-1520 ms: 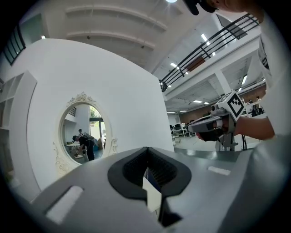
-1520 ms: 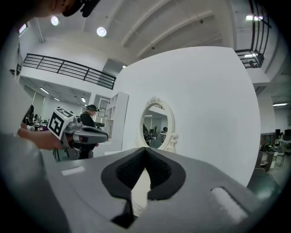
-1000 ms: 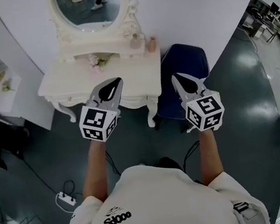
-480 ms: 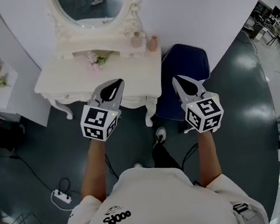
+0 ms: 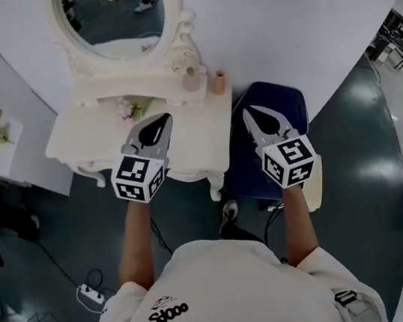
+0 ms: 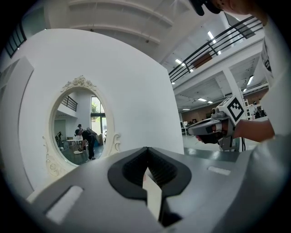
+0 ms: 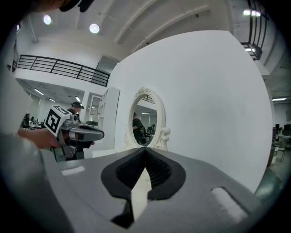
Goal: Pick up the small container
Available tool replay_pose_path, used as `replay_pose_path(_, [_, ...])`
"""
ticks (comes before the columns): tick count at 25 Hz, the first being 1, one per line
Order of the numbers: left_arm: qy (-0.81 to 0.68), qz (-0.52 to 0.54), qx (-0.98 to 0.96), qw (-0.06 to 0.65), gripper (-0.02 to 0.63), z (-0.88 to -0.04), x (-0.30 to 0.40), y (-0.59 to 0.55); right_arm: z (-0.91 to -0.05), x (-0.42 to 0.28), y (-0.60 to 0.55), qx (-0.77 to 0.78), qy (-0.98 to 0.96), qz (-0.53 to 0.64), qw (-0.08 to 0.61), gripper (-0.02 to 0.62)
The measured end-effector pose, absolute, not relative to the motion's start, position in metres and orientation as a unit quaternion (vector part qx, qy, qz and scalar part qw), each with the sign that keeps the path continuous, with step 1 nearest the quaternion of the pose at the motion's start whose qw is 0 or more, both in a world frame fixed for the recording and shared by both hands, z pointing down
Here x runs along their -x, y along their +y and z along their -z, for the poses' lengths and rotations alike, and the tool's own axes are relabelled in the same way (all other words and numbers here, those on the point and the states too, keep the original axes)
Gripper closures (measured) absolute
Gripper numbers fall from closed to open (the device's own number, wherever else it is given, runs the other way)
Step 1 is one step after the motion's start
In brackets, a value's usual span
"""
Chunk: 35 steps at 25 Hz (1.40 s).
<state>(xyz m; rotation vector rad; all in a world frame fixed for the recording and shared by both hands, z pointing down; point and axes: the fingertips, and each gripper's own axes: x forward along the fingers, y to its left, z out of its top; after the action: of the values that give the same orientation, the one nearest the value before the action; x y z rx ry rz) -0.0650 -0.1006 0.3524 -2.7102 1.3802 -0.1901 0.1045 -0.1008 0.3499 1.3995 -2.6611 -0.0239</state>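
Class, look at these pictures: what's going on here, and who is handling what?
A person holds a gripper in each hand in front of a white dressing table with an oval mirror. The left gripper and right gripper are both shut and empty. A small pinkish container stands beside a bottle at the table's back right, untouched.

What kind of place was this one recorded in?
Likely a mock dressing corner inside a large open workspace: a white vanity table with an oval mirror stands against a curved white wall, with office desks beyond.
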Motion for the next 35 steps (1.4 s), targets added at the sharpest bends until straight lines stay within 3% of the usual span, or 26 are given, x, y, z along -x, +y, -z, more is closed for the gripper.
replay_pose_path(10, [0.482,0.073,0.872,0.035,0.588,-0.351,0.025,-0.203,-0.355,-0.138,-0.21,-0.423,-0.903,-0.006,0.078,0.594])
replay_pose_path(23, [0.515,0.099,0.852,0.005,0.588,-0.377,0.012,-0.279,-0.379,-0.137,-0.27,-0.359,-0.929,-0.047,0.07,0.594])
replay_pose_path(35, [0.447,0.135,0.884,-0.035,0.505,-0.436,0.027,-0.363,-0.404,-0.114,-0.309,-0.426,-0.895,-0.069,0.114,0.594])
